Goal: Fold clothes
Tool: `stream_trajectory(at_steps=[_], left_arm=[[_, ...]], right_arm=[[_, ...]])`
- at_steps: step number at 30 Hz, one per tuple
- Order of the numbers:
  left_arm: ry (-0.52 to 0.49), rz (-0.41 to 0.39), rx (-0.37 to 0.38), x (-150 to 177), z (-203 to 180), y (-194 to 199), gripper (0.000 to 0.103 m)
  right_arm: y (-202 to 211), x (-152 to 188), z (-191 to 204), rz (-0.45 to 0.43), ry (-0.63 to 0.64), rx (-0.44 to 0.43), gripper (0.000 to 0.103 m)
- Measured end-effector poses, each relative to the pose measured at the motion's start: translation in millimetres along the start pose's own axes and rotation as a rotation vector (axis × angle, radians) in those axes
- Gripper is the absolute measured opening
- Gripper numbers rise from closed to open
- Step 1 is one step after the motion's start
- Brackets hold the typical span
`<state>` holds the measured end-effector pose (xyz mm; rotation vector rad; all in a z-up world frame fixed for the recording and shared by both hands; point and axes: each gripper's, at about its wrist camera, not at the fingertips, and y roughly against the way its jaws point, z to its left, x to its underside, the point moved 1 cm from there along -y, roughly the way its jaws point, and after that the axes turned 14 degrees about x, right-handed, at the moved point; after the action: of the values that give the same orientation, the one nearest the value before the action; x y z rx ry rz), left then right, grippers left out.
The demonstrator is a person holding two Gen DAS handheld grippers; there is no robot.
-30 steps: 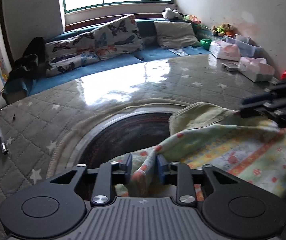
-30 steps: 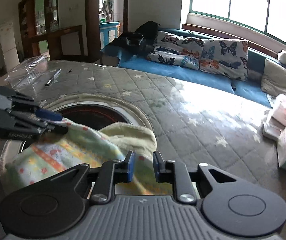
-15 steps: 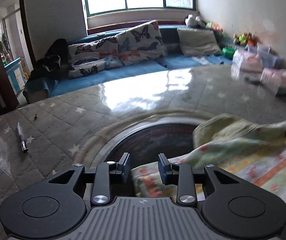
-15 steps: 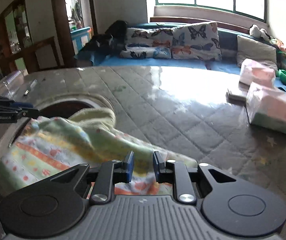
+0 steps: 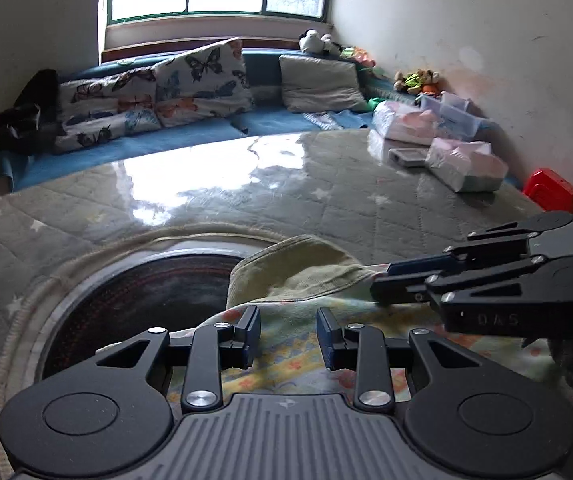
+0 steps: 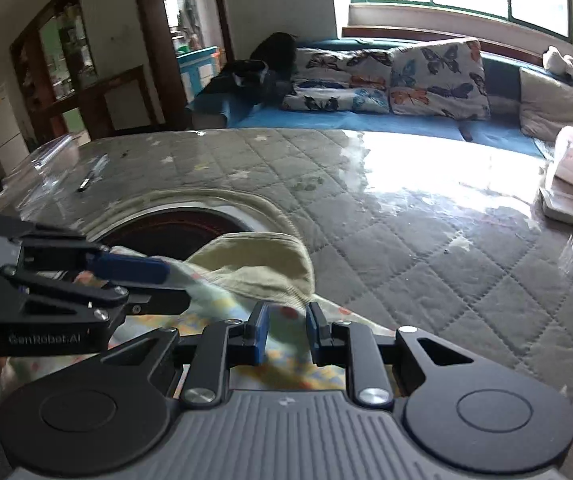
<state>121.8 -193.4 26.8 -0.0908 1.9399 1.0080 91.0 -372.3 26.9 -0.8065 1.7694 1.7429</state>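
A pastel patterned cloth with an olive-green underside lies half over a dark round inset in the quilted table, its green side turned up at the far edge. My left gripper sits low over the near edge with the fabric running between its fingers. In the right wrist view the left gripper comes in from the left, its tips closed on the cloth. My right gripper pinches a fold of it. From the left wrist view, the right gripper reaches in from the right, close by, tips on the green edge.
The dark round inset sits in the table's grey star-quilted cover. Wrapped packages and a red box stand at the far right. A pen and a clear plastic box lie far left. A cushioned sofa runs behind.
The two grippers have come closer together, each now looming large in the other's view. The cloth has travelled with them, and its green underside now shows folded up between them.
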Motion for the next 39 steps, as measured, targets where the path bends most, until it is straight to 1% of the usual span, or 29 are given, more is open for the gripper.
stream_trajectory(at_steps=[2, 5, 9, 11, 12, 14, 19, 22, 27, 30, 34, 39], left_arm=[[0.011, -0.003, -0.002, 1.7, 5.1, -5.1, 0.033], [0.021, -0.011, -0.004, 3.7, 10.2, -9.7, 0.033], [0.028, -0.027, 0.000, 4.8, 7.9, -2.2, 0.036], [0.022, -0.039, -0.004, 5.8, 5.0, 4.6, 0.040], [0.020, -0.042, -0.006, 7.1, 4.4, 7.9, 0.040], [0.024, -0.046, -0.013, 11.0, 4.3, 16.1, 0.040], [0.033, -0.060, -0.015, 24.5, -0.7, 35.7, 0.040], [0.004, -0.061, -0.008, 34.8, -11.1, 46.0, 0.040], [-0.032, -0.062, -0.013, 51.3, -27.6, 56.8, 0.040], [-0.043, -0.066, -0.027, 61.1, -32.6, 61.4, 0.040], [-0.019, -0.055, -0.042, 72.3, -29.5, 63.2, 0.042], [0.010, -0.060, -0.051, 84.1, -23.2, 68.0, 0.044]], right_arm=[[-8.0, 2.4, -4.3, 0.016, -0.022, 0.016, 0.020], [-9.7, 5.1, -5.8, 0.013, -0.025, 0.015, 0.020], [-4.1, 2.7, -6.2, -0.001, -0.021, 0.033, 0.021], [3.0, 2.2, -6.1, -0.012, -0.012, 0.034, 0.021], [7.0, 2.1, -5.5, -0.017, -0.004, 0.032, 0.023], [16.3, 4.0, -3.8, -0.027, 0.014, 0.030, 0.024], [40.7, 17.0, 13.8, -0.033, 0.082, -0.028, 0.026], [55.1, 27.2, 29.7, -0.044, 0.135, -0.060, 0.032], [70.7, 45.2, 53.3, -0.062, 0.183, -0.088, 0.032], [75.8, 54.6, 64.1, -0.076, 0.215, -0.092, 0.032], [79.5, 68.4, 74.5, -0.088, 0.236, -0.076, 0.032], [83.8, 78.5, 61.6, -0.074, 0.197, -0.065, 0.033]])
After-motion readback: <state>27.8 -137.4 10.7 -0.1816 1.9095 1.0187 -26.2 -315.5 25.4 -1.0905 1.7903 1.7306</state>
